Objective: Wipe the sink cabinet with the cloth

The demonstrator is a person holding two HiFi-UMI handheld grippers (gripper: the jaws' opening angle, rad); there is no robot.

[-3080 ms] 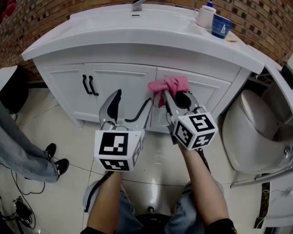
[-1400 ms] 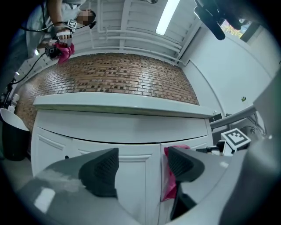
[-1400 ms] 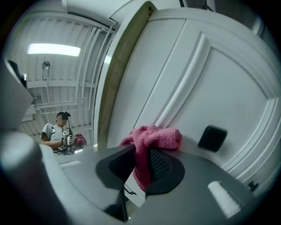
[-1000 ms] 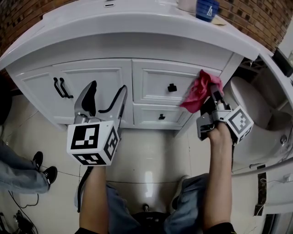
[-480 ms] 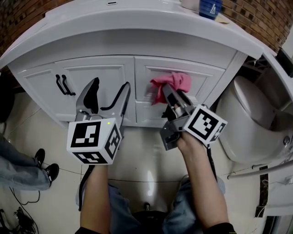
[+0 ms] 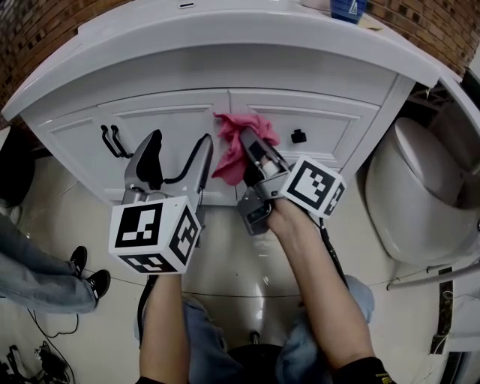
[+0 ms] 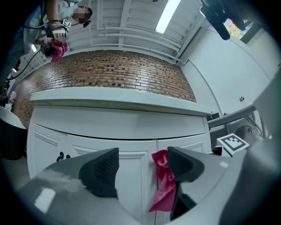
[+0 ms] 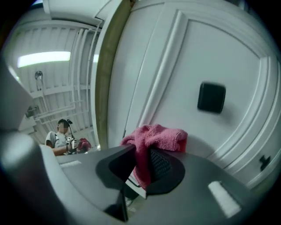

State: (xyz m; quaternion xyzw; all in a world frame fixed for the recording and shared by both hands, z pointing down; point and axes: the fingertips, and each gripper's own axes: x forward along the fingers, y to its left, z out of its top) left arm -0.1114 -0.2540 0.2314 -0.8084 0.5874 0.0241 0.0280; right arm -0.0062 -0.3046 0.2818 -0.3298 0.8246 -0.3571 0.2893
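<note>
The white sink cabinet (image 6: 172, 124) stands before me, with doors at left and drawers at right. My right gripper (image 6: 241, 140) is shut on the pink cloth (image 6: 234, 144), which presses against the cabinet front where the door meets the top drawer. In the right gripper view the cloth (image 8: 153, 140) bunches between the jaws against the drawer panel (image 8: 206, 66). My left gripper (image 6: 174, 156) hangs open and empty, just left of the cloth and short of the door. In the left gripper view the cloth (image 7: 164, 184) hangs beside the right jaw.
Black door handles (image 6: 113, 140) sit at the left; a black drawer knob (image 6: 298, 136) lies right of the cloth. A toilet (image 6: 420, 195) stands at the right. A person's legs and shoes (image 6: 45, 277) are at the left. A blue cup (image 6: 349, 7) rests on the countertop.
My right gripper has swept the cloth leftward across the top drawer, from its right end to the seam by the door. The left gripper has hardly moved.
</note>
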